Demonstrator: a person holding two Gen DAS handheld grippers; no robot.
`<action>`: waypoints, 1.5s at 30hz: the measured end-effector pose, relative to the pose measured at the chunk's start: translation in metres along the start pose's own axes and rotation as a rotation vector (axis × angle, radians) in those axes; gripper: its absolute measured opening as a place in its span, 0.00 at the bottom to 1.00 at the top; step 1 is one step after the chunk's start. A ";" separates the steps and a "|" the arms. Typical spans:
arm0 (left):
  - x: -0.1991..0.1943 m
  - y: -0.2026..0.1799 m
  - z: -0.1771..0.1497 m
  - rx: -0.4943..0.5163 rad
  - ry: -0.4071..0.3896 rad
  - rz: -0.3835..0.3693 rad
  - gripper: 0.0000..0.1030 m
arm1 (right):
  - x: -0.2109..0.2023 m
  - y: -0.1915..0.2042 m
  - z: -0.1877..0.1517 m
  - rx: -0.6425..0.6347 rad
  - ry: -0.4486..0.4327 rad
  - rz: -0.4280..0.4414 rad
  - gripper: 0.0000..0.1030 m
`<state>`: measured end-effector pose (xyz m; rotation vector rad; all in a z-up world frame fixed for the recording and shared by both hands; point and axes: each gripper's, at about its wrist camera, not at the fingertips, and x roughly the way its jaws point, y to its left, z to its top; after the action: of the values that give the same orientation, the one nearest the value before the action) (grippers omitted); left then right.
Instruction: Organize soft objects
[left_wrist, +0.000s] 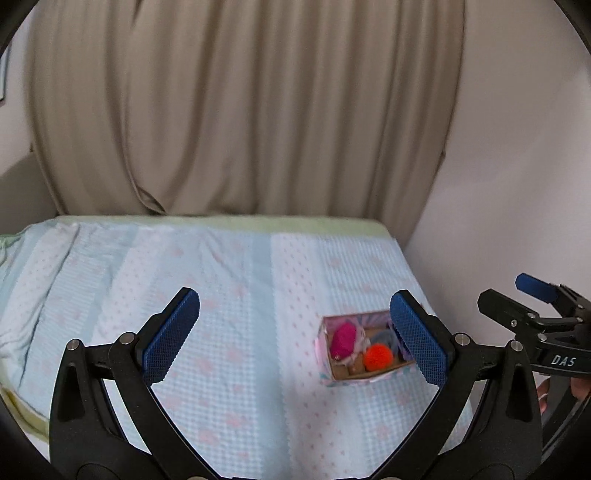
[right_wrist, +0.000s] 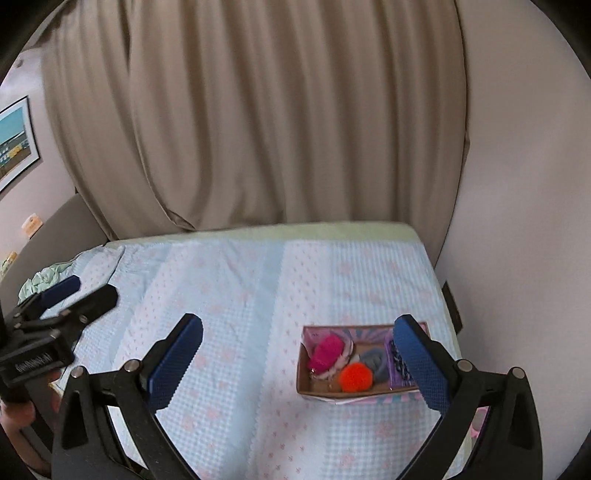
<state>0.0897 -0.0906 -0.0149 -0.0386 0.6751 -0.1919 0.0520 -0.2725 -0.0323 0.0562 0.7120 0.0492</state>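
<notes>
left gripper (left_wrist: 295, 338): jaws apart, empty | right gripper (right_wrist: 299, 363): jaws apart, empty | box (right_wrist: 325, 395) with soft toys near bed (right_wrist: 229, 295) right edge | risk: a clumsy push may slide the box off

beige curtain (right_wrist: 258, 110) behind bed (right_wrist: 240, 280), framed picture (right_wrist: 14, 144).

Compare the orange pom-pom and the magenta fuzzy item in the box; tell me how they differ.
Colour: the orange pom-pom is bright orange; the magenta fuzzy item is deep pink.
Shape: the orange pom-pom is round like a ball; the magenta fuzzy item is longer and oval.
Place: the orange pom-pom sits near the front wall of the box, about the middle; the magenta fuzzy item lies toward the left end, farther back.
Both look soft and fluffy, and both lie inside the same box.
</notes>
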 end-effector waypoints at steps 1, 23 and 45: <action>-0.010 0.008 0.000 -0.006 -0.020 0.000 1.00 | -0.003 0.005 0.000 -0.004 -0.011 -0.003 1.00; -0.086 0.055 -0.042 0.009 -0.112 0.097 1.00 | -0.052 0.052 -0.025 -0.027 -0.129 -0.084 1.00; -0.098 0.039 -0.044 0.041 -0.139 0.074 1.00 | -0.066 0.051 -0.028 -0.031 -0.146 -0.115 1.00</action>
<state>-0.0065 -0.0321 0.0077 0.0118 0.5334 -0.1306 -0.0175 -0.2247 -0.0075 -0.0112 0.5675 -0.0539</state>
